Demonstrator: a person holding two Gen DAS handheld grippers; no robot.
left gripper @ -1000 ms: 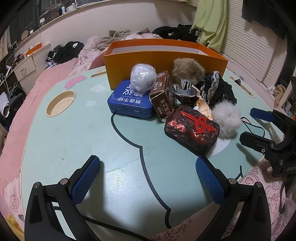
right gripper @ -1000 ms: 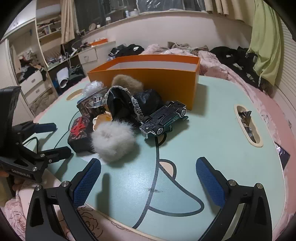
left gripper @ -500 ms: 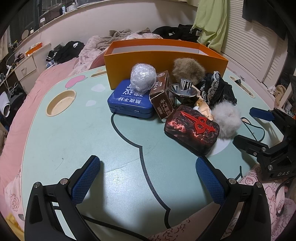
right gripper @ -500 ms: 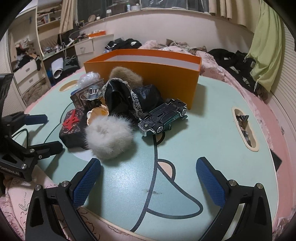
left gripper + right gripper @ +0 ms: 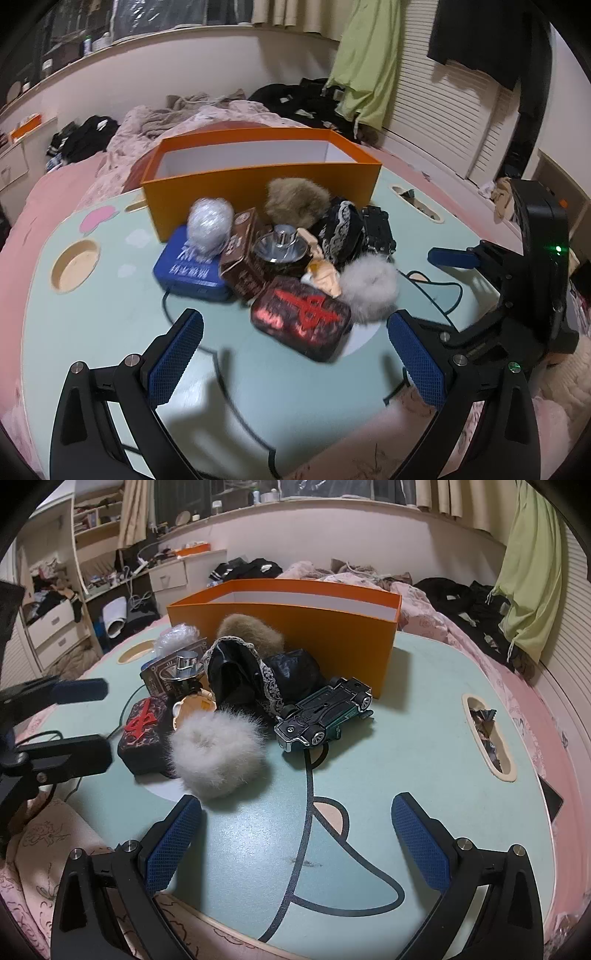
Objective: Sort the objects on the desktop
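Both my grippers, left (image 5: 293, 363) and right (image 5: 297, 845), spread wide, holding nothing, at the table's (image 5: 424, 716) near edge.
Item: white fur pom (image 5: 216, 755), nearest; light, squashy; pinch across its middle.
Item: dark tin (image 5: 301, 317), likely rigid, slick; grip its short sides.
Item: orange box (image 5: 258, 177), far edge, open.

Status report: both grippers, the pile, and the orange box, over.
Left gripper open, empty. Right gripper open, empty. Pile unsorted; orange box looks empty. White pom-pom nearest right fingers.
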